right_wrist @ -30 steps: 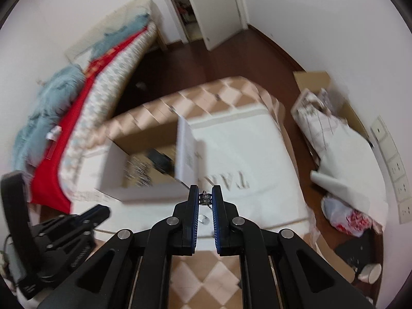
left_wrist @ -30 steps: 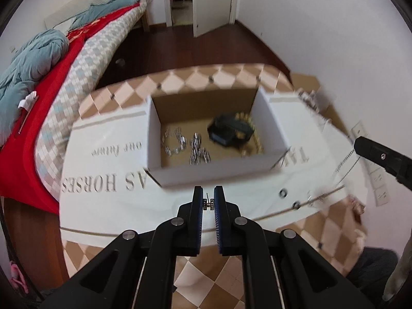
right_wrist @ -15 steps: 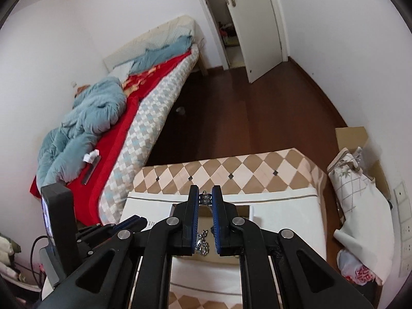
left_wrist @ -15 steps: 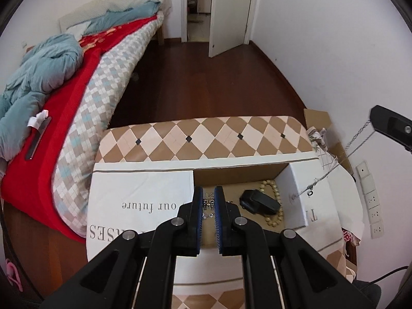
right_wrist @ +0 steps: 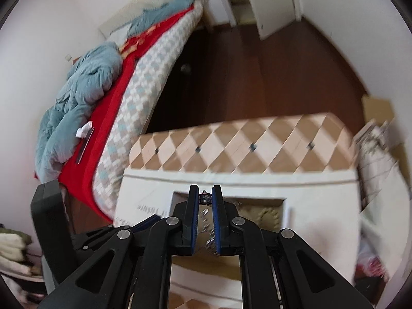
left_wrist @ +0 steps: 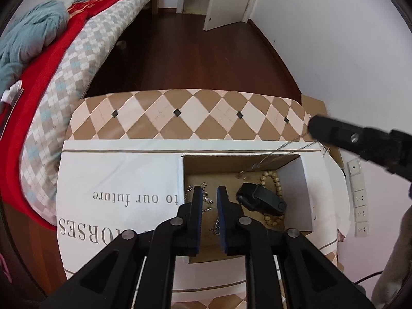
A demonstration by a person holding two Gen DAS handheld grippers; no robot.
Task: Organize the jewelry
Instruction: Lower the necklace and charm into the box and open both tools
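Left wrist view: your left gripper (left_wrist: 207, 197) hangs low over the open cardboard box (left_wrist: 296, 180), which sits on the white printed cloth (left_wrist: 116, 180) of the table. Its fingers stand a little apart, with a narrow gap, and nothing is held between them; through the gap you see only the pile of silver chains (left_wrist: 206, 200) on the box floor. I think it is placed there because it has let go of its piece inside the box.

More to the right in the box lie a black watch (left_wrist: 260, 200) and a ring of pale wooden beads (left_wrist: 276, 182). From the right edge comes your right gripper (left_wrist: 312, 128), above the far right corner of the box. A thin silver chain (left_wrist: 280, 152) runs slanted from its tip down into the box, so you probably hold it high in order to lower it without tangling.

Right wrist view: the fingers (right_wrist: 216, 206) are narrow, pinching a small metal piece (right_wrist: 205, 197) at the tips. The picture is blurred; the chain itself looks fine, light and loose.
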